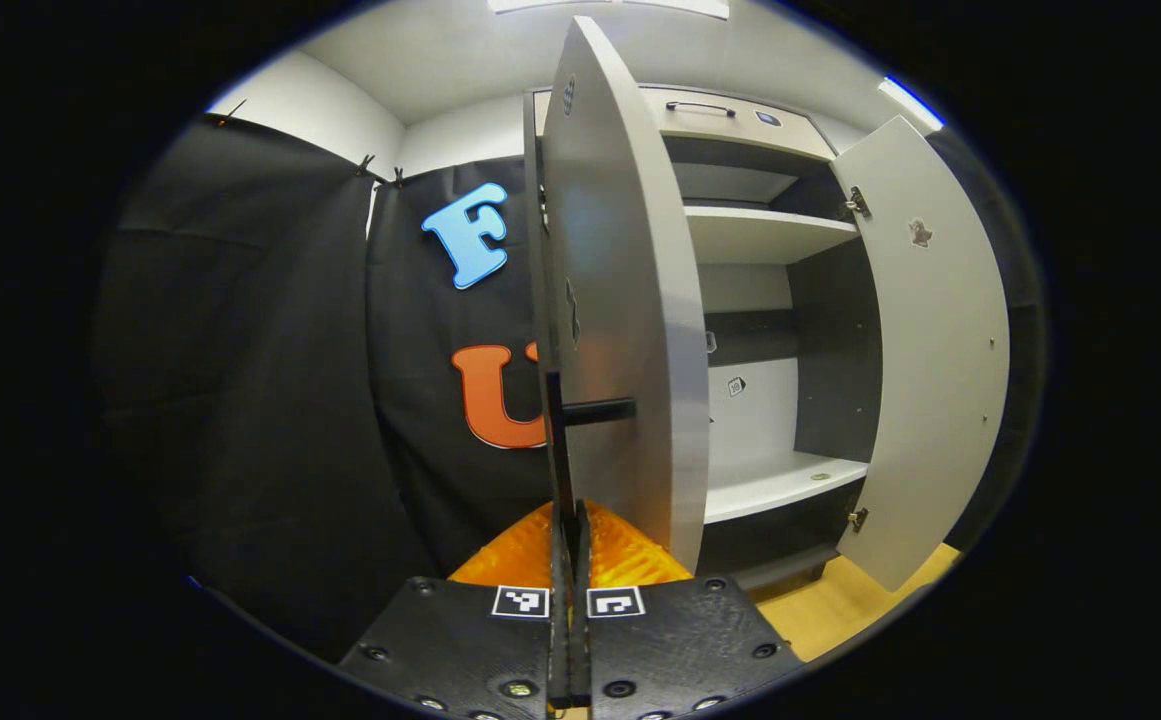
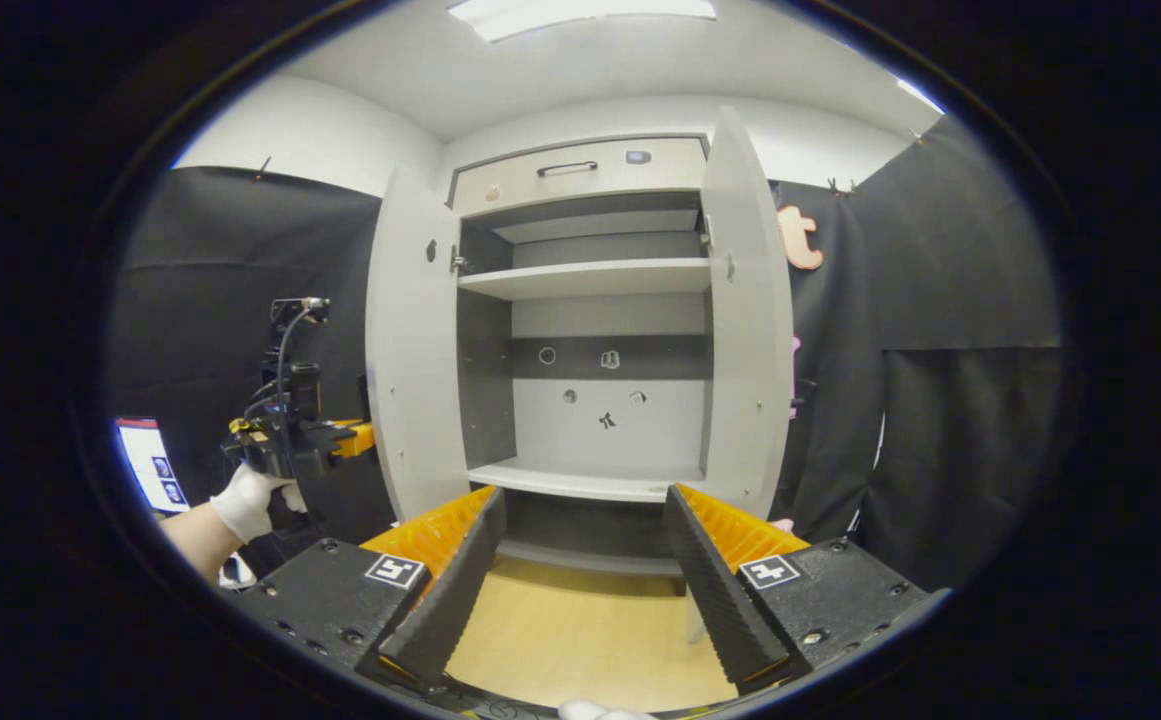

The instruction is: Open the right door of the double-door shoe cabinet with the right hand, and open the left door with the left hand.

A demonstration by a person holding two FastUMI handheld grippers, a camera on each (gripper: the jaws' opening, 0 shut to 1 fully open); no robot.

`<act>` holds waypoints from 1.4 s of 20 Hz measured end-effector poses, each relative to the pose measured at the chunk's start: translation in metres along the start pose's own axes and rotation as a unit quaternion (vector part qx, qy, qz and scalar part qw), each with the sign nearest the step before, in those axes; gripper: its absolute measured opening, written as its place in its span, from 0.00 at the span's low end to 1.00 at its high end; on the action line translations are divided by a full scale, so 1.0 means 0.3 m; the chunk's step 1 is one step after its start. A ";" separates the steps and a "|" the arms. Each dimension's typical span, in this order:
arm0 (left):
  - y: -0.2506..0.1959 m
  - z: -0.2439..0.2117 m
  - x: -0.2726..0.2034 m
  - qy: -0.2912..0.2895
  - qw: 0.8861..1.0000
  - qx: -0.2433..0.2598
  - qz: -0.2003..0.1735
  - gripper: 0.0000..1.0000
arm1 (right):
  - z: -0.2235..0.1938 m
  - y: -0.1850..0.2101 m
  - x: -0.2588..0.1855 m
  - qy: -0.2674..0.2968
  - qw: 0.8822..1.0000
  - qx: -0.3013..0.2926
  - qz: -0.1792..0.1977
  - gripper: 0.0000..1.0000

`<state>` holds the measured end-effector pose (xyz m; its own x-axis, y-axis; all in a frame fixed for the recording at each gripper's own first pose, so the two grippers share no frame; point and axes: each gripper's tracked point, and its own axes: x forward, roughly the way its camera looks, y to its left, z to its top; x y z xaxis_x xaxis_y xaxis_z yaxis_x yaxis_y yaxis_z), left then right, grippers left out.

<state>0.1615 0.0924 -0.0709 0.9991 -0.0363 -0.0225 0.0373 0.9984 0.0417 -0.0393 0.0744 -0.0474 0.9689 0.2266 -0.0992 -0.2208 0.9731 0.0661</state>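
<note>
The shoe cabinet [image 2: 590, 330] stands against the booth wall, both doors swung open; the left gripper [image 1: 570, 560] has its fingers clamped on the left door [image 1: 620, 300] handle [image 1: 565, 450]. The right gripper [image 2: 580, 590], fingers wide apart, hangs before the cabinet's open middle, clear of the right door [image 2: 745, 320].

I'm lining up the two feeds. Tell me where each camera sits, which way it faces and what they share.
Left gripper view: rides the left tool, close up facing the left door's edge, fingers shut on its handle.
Right gripper view: rides the right tool, open, facing the cabinet head-on; gloved hand at left.
Shared: both doors, shelves, drawer.
</note>
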 end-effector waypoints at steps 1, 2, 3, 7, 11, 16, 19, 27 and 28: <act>0.030 -0.003 -0.002 0.002 1.000 0.005 0.005 0.00 | -0.002 0.010 0.005 0.001 1.000 -0.001 0.001 0.99; 0.061 -0.009 -0.002 0.003 1.000 0.004 0.007 0.00 | -0.003 0.020 0.009 0.002 1.000 -0.002 0.001 0.99; 0.075 -0.011 0.000 0.002 1.000 -0.005 -0.001 0.00 | -0.001 0.031 0.013 0.003 1.000 -0.002 0.002 0.99; 0.129 -0.020 0.002 0.005 0.999 -0.035 -0.022 0.00 | 0.003 0.063 0.025 0.005 1.000 -0.005 0.002 0.99; 0.138 -0.021 0.007 0.002 0.999 -0.024 -0.045 0.00 | 0.002 0.094 0.027 0.007 1.000 -0.008 0.000 0.99; 0.137 -0.023 0.002 0.006 0.999 -0.017 -0.037 0.00 | 0.014 0.091 0.020 0.002 1.000 -0.010 -0.006 0.99; 0.153 -0.042 -0.033 0.021 0.999 -0.011 -0.024 0.00 | 0.022 0.074 0.011 -0.002 1.000 -0.011 -0.014 0.99; 0.228 -0.112 -0.258 0.036 0.998 -0.019 0.042 1.00 | 0.011 0.045 -0.001 0.003 1.000 -0.008 -0.018 0.99; 0.217 -0.118 -0.286 0.041 0.998 -0.020 0.043 1.00 | 0.011 0.041 -0.006 0.004 1.000 -0.008 -0.019 0.99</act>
<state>0.0774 0.1619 -0.1016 0.9935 0.0519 -0.1015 -0.0515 0.9986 0.0071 -0.0435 0.0857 -0.0433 0.9758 0.1900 -0.1086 -0.1860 0.9815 0.0464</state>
